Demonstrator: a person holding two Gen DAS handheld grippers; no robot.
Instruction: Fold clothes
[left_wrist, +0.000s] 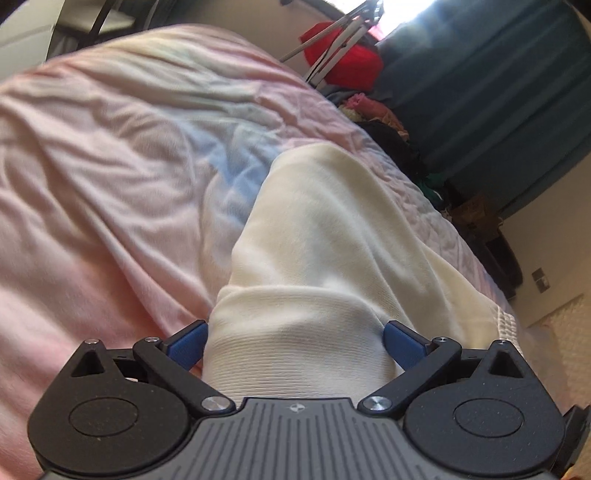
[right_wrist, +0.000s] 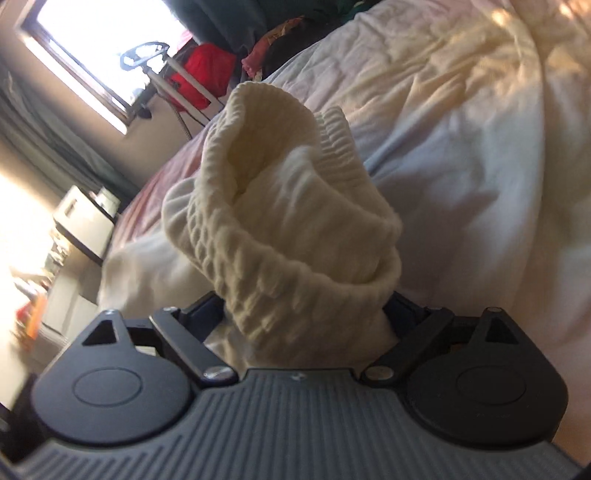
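Left gripper (left_wrist: 294, 345) jaws standing apart, cream garment (left_wrist: 325, 266) lying between them on pink bedsheet (left_wrist: 110, 184). Right gripper (right_wrist: 306, 317) spread wide, ribbed cuff (right_wrist: 288, 206) bunching between fingers.

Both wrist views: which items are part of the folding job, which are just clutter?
Job:
cream knit garment
left gripper
right gripper
pink bedspread, the work surface

Clutter:
red bag
heap of clothes beside the bed
dark curtain

One cream sock (left_wrist: 325, 258), one pink bedsheet (left_wrist: 110, 166), two hand-held grippers, one window (right_wrist: 96, 48).
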